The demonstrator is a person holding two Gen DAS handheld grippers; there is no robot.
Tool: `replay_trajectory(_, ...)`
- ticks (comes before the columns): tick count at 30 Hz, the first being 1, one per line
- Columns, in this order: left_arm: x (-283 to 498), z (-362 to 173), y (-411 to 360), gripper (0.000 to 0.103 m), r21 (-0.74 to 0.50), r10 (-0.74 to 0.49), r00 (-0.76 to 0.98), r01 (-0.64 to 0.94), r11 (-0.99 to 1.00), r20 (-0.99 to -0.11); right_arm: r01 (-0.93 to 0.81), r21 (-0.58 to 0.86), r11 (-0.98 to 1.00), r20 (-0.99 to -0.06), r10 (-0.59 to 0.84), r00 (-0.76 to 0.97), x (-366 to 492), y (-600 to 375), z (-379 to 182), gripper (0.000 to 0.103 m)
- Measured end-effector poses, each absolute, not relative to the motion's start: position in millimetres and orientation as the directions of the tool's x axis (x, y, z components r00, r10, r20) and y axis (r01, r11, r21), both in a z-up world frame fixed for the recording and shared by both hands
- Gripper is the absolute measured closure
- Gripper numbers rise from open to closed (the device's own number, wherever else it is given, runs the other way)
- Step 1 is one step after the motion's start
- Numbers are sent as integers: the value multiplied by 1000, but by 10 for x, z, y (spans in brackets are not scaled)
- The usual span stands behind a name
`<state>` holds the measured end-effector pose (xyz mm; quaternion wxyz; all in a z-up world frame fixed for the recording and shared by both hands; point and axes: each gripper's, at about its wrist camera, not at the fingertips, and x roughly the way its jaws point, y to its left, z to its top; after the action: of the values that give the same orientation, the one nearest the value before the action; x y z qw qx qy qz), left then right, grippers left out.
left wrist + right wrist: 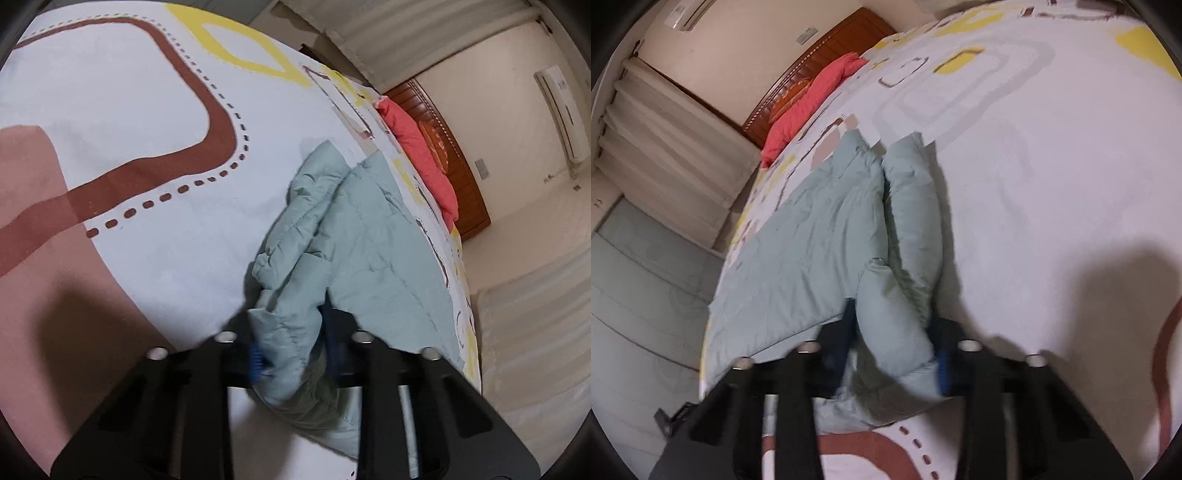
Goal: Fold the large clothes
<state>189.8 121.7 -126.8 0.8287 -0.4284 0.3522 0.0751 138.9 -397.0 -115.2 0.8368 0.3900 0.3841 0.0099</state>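
Note:
A pale green padded jacket lies on the patterned bed sheet, near the bed's edge. My left gripper is shut on a bunched part of the jacket, with fabric pinched between the blue pads. In the right wrist view the jacket spreads to the left, and a puffy sleeve-like roll runs away from me. My right gripper is shut on the near end of that roll, between its blue pads.
A coral red garment lies at the far end of the bed, against a wooden headboard; it also shows in the right wrist view. Curtains and tiled floor lie beyond the bed's edge. An air conditioner hangs on the wall.

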Motion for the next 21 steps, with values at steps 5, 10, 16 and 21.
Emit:
replay_trajectory(5,1776,-1116,1212,92,-647,-174,751,-399,650,-637,255,671,696,-617,334,712,1283,-3991,-1056,86)
replay_trajectory(10,1505,-1050,1277,92,-644,-183,748,-387,660,-638,244,669,702,-624,352,698,1059,-3977,-1030,87)
replay_trajectory(16,1231,-1164,1321,92,-625,-185,724,-403,669,-664,239,675,698,-634,383,671,828,-3961,-1115,83)
replay_trajectory(21,1170,-1190,1367,74,-587,-148,700,-444,677,-699,259,720,644,-612,413,674,813,-4059,-1178,75)
